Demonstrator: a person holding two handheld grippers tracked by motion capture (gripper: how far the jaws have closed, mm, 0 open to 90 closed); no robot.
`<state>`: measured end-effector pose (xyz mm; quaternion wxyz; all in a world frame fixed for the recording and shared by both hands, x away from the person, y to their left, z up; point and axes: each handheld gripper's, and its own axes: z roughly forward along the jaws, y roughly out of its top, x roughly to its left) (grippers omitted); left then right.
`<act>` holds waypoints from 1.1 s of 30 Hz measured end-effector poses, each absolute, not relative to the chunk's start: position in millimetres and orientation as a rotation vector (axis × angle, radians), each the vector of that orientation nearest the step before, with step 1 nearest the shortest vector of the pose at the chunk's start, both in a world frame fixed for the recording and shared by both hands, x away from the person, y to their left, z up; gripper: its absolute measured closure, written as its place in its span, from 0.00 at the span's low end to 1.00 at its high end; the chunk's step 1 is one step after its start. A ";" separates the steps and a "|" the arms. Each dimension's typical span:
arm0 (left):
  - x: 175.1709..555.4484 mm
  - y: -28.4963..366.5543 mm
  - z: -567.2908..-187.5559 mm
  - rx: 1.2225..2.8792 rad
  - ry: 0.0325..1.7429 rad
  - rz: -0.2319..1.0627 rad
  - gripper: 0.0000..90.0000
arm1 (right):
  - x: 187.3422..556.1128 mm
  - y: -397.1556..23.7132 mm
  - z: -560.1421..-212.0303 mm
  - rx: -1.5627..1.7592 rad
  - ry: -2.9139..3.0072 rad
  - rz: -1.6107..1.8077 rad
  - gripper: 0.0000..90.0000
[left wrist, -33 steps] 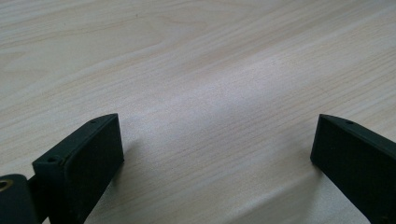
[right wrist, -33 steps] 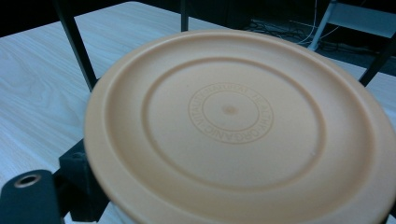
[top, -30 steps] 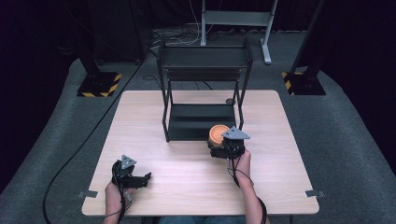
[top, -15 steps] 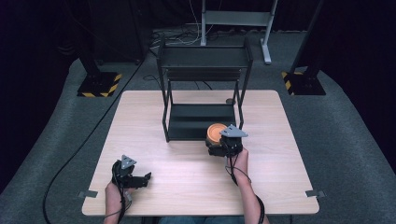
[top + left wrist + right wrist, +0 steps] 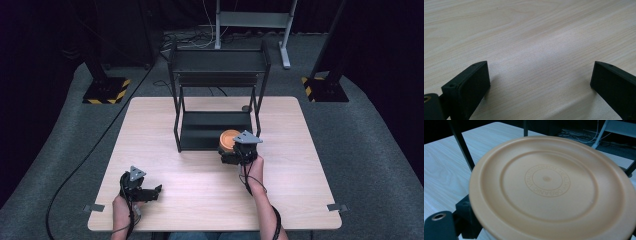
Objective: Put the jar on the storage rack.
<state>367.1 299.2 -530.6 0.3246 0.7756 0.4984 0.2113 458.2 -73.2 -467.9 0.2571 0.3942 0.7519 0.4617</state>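
Note:
An orange plate is held at the front right corner of the black rack's lower shelf. My right gripper is shut on its near rim. In the right gripper view the orange plate spreads across the frame, a ring of raised lettering at its centre. One black finger shows under its left edge, and the other is hidden. My left gripper rests low over the table's front left. Its jaws stand wide open over bare wood, with nothing between them.
The two-tier black rack stands at the back middle of the wooden table, its legs near the plate. A small dark round object lies by its right rear leg. Stands and cables sit on the floor behind.
My right gripper has carried the orange plate slightly farther toward the rack. The left gripper has stayed where it was.

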 end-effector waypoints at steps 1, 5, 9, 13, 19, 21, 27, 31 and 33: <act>367.0 299.2 -530.6 2.034 1.307 0.556 0.02 | 458.4 -72.7 -468.3 1.069 2.042 1.252 0.10; 367.1 299.2 -530.6 2.034 1.307 0.556 0.02 | 460.1 -70.8 -467.8 1.067 2.049 1.249 0.10; 367.1 299.3 -530.6 2.034 1.306 0.554 0.02 | 461.9 -68.6 -465.9 1.068 2.044 1.256 0.10; 367.1 299.2 -530.6 2.034 1.306 0.554 0.02 | 462.6 -65.7 -465.5 1.053 2.050 1.249 0.10; 367.1 299.2 -530.6 2.034 1.306 0.555 0.02 | 467.3 -62.2 -462.8 1.046 2.061 1.239 0.10; 367.2 299.3 -530.6 2.034 1.306 0.553 0.02 | 468.1 -61.4 -461.3 1.048 2.056 1.245 0.10; 367.1 299.3 -530.6 2.034 1.307 0.554 0.02 | 470.6 -58.9 -458.7 1.035 2.059 1.238 0.10; 367.0 299.2 -530.6 2.034 1.306 0.556 0.02 | 473.6 -56.9 -457.8 1.035 2.059 1.235 0.10; 367.1 299.2 -530.6 2.034 1.306 0.555 0.02 | 474.9 -56.5 -457.7 1.039 2.057 1.240 0.10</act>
